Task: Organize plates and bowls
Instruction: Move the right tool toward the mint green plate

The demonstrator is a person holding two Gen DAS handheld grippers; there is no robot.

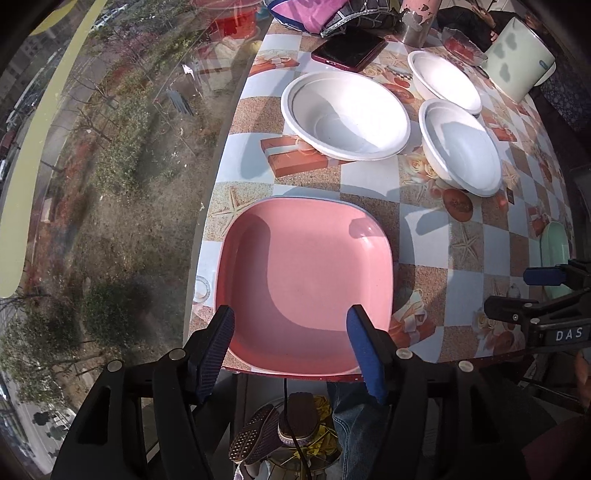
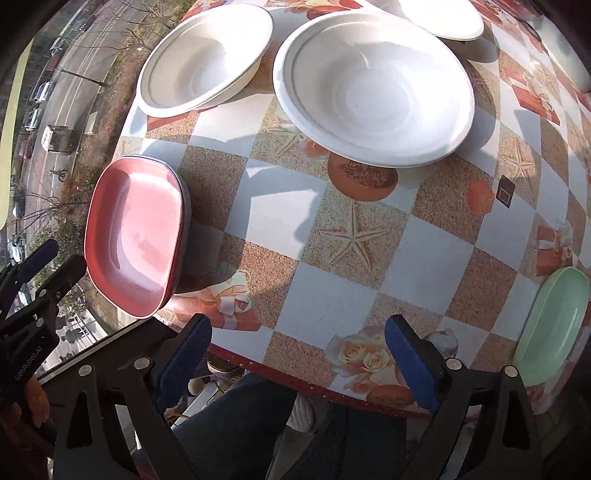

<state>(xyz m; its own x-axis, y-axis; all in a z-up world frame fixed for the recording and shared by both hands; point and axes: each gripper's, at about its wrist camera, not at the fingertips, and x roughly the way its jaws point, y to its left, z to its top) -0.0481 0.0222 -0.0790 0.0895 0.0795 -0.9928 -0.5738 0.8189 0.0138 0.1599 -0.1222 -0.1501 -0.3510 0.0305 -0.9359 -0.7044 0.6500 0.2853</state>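
Observation:
A pink square plate (image 1: 306, 280) lies at the table's near left edge; it also shows in the right wrist view (image 2: 135, 236). My left gripper (image 1: 291, 328) is open just above its near rim, jaws apart, holding nothing. Three white bowls stand behind: a large one (image 1: 345, 114) (image 2: 205, 55), a middle one (image 1: 461, 146) (image 2: 373, 88) and a far one (image 1: 445, 79) (image 2: 443, 18). A mint green plate (image 2: 552, 325) (image 1: 554, 251) lies at the right edge. My right gripper (image 2: 297, 345) is open and empty over the table's front edge.
The table (image 2: 325, 236) has a checkered cloth and sits against a window on the left. At the back lie a dark red phone (image 1: 349, 51), a pale mug (image 1: 519, 59), a glass dish (image 1: 461, 46) and fabric items (image 1: 332, 14). A person's legs are below the front edge.

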